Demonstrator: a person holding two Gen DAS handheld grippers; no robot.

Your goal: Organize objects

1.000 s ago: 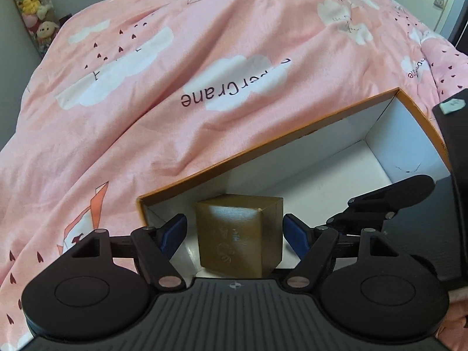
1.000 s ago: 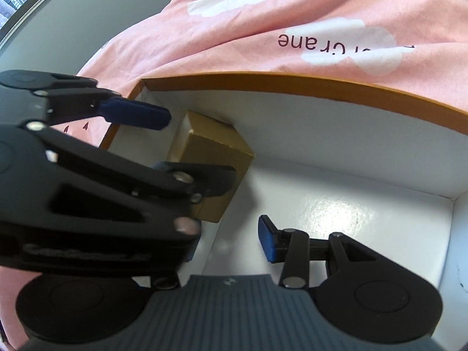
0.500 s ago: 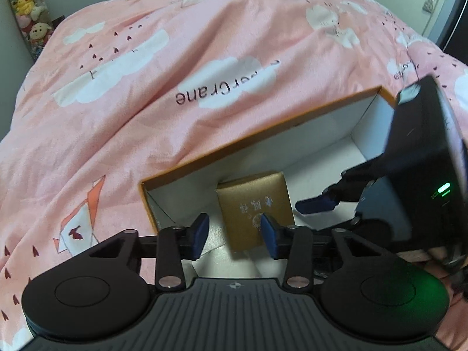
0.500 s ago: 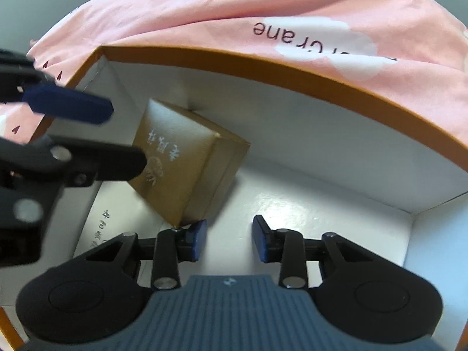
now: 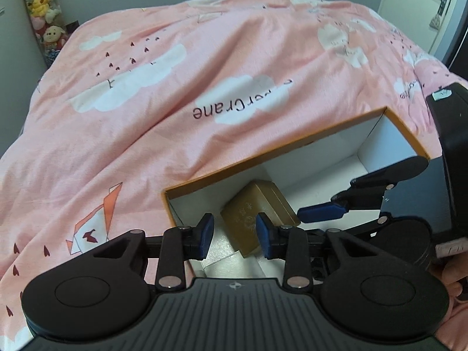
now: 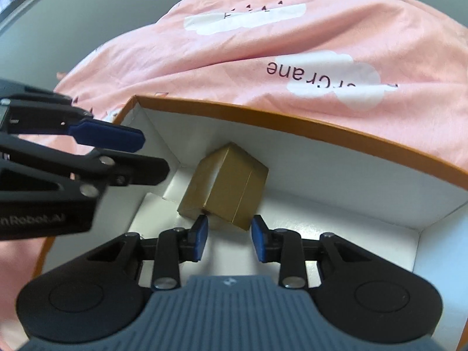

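While both grippers hover with fingers spread and empty, left gripper (image 5: 234,235) and right gripper (image 6: 228,241) flank a tilted gold box (image 6: 226,188) in the carton's (image 6: 321,125) left corner; probably light, rigid cardboard, best pinched across opposite flat faces

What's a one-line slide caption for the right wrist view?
Right tongs open just short of a tilted gold box in the corner of an orange-rimmed white carton on a pink duvet.

Gold cube (image 6: 231,188), orange-rimmed white box (image 6: 336,125), pink cloud-patterned duvet (image 5: 181,93).
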